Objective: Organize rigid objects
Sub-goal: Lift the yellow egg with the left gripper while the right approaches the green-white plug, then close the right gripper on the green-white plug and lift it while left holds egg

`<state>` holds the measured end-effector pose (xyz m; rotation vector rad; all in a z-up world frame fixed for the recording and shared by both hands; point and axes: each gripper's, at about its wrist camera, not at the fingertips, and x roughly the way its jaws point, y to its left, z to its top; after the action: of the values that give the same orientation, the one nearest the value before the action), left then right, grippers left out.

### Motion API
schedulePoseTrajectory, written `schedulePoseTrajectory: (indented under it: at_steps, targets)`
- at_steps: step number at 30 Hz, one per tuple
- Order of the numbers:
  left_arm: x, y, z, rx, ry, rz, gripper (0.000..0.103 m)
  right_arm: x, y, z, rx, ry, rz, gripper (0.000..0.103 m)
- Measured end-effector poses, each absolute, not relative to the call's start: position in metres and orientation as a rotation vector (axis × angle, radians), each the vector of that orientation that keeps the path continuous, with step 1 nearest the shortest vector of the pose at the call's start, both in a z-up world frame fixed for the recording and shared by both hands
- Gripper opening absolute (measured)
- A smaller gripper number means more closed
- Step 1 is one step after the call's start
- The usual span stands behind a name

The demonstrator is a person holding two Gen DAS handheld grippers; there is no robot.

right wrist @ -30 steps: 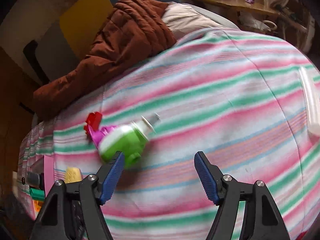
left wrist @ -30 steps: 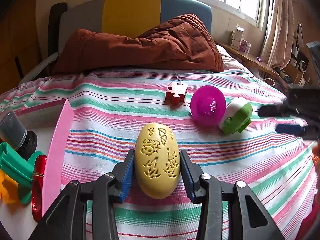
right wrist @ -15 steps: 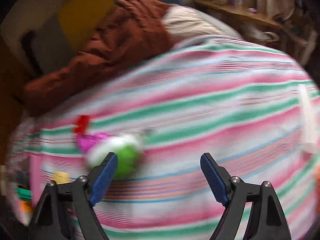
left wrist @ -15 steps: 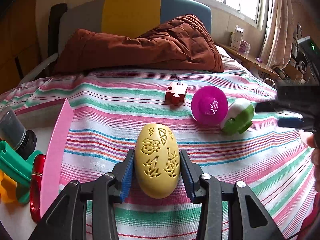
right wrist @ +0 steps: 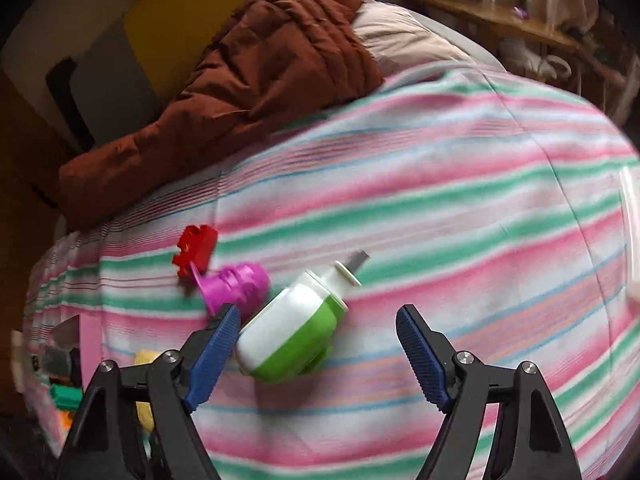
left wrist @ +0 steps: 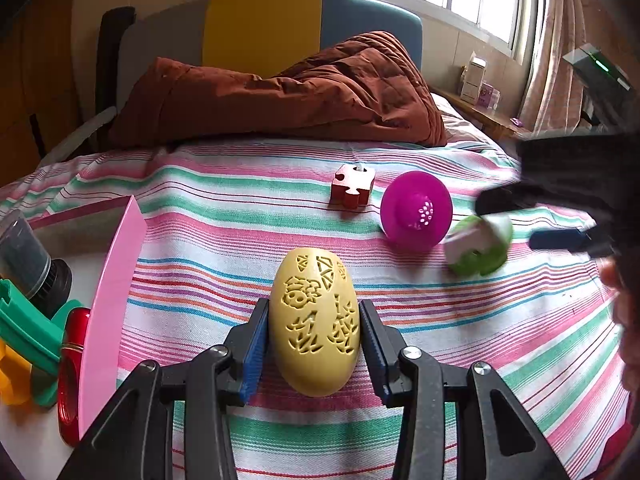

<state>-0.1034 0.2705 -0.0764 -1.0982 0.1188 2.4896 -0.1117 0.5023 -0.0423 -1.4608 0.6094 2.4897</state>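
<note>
The left tongs (left wrist: 314,354) pinch a carved yellow egg-shaped shell (left wrist: 314,322) above the striped bed (left wrist: 460,344). The right tongs (right wrist: 318,354) stand spread around the green-white bottle (right wrist: 292,332), with bare bedding to its right.

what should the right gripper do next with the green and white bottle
Probably shift a little left and lower to centre on the green and white bottle, then close. The right gripper is open, and the bottle lies against its left finger, well off-centre.

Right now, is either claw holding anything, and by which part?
The left claw grips the yellow egg-shaped shell across its lower sides. The right claw holds nothing; the green-and-white bottle lies between its open pads.
</note>
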Motion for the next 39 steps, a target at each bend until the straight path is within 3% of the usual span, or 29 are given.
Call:
schedulePoseTrajectory:
  at_steps: [6, 11, 14, 19, 20, 22, 23, 29, 34, 36, 38, 39]
  targets:
    - [-0.103, 0.270, -0.076, -1.098, 0.121, 2.490, 0.043, -0.057, 0.548, -0.045, -1.463, 0.468, 2.317, 0.081]
    - [-0.104, 0.271, -0.075, -1.098, 0.127, 2.491, 0.043, -0.047, 0.544, -0.027, -1.377, 0.473, 2.407, 0.081]
    - [-0.105, 0.270, -0.075, -1.099, 0.117, 2.487, 0.043, -0.067, 0.502, -0.010, -1.350, 0.319, 2.566, 0.082]
    - [-0.105, 0.268, -0.076, -1.096, 0.108, 2.484, 0.043, -0.107, 0.434, -0.021, -1.393, -0.151, 2.555, 0.089]
    - [-0.105, 0.268, -0.076, -1.096, 0.106, 2.483, 0.043, -0.113, 0.431, -0.025, -1.399, -0.202, 2.532, 0.087]
    - [-0.106, 0.267, -0.076, -1.097, 0.096, 2.480, 0.043, -0.121, 0.437, -0.033, -1.427, -0.230, 2.526, 0.072]
    - [-0.106, 0.267, -0.076, -1.097, 0.092, 2.478, 0.043, -0.122, 0.443, -0.035, -1.451, -0.189, 2.537, 0.056]
    - [-0.106, 0.267, -0.076, -1.095, 0.088, 2.478, 0.043, -0.085, 0.524, -0.031, -1.442, 0.354, 2.491, 0.042]
    - [-0.107, 0.267, -0.077, -1.095, 0.090, 2.479, 0.043, -0.043, 0.590, -0.036, -1.318, 0.817, 2.384, 0.045]
    - [-0.106, 0.267, -0.076, -1.094, 0.092, 2.480, 0.043, -0.033, 0.603, -0.031, -1.282, 0.841, 2.334, 0.047]
    - [-0.106, 0.268, -0.077, -1.094, 0.092, 2.480, 0.043, -0.027, 0.607, -0.025, -1.253, 0.766, 2.302, 0.048]
    - [-0.106, 0.267, -0.077, -1.094, 0.093, 2.480, 0.043, -0.025, 0.607, -0.021, -1.220, 0.711, 2.309, 0.053]
